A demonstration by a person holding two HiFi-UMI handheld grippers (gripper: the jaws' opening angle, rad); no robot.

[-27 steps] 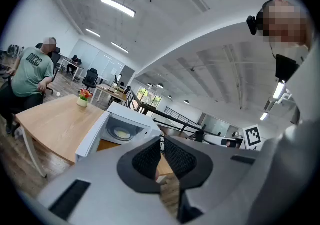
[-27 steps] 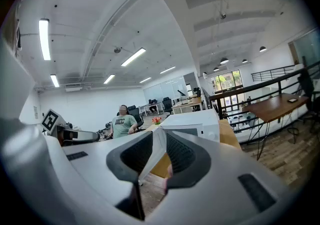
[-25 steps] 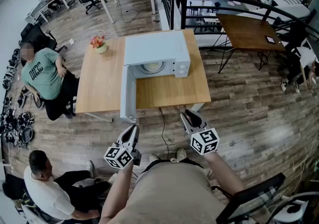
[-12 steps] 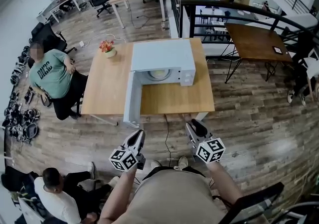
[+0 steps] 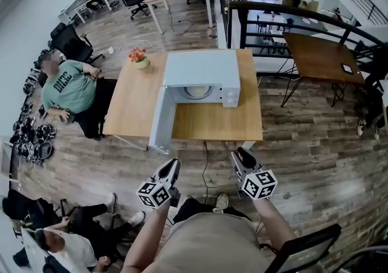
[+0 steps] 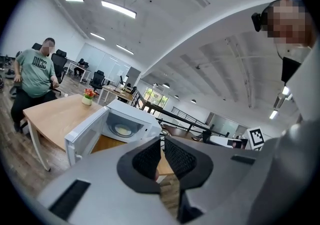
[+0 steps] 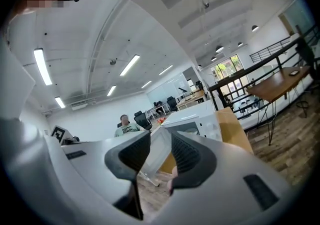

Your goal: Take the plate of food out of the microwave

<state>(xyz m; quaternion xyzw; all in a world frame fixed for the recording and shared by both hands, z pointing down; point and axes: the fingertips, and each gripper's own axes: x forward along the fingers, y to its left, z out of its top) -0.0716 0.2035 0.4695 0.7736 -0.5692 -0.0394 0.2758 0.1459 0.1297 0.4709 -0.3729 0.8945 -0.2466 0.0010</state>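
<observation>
Plate of food [image 5: 197, 91] sits inside the microwave [image 5: 200, 68], whose door [image 5: 159, 121] stands open on the counter [image 5: 130, 102]. Short of the counter's near edge, the left gripper [image 5: 171, 164] hovers with its jaws a narrow slit apart and empty. The right gripper [image 5: 242, 155] has just been opening its jaws slightly, with nothing between them.

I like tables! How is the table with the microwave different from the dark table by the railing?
The microwave table is pale wood; the dark table is deep brown. The microwave table carries a white microwave and a flower pot; the dark table holds only one small flat thing. The dark table's legs are thin, black and slanted; the microwave table's look pale. Both have rectangular wooden tops.
</observation>
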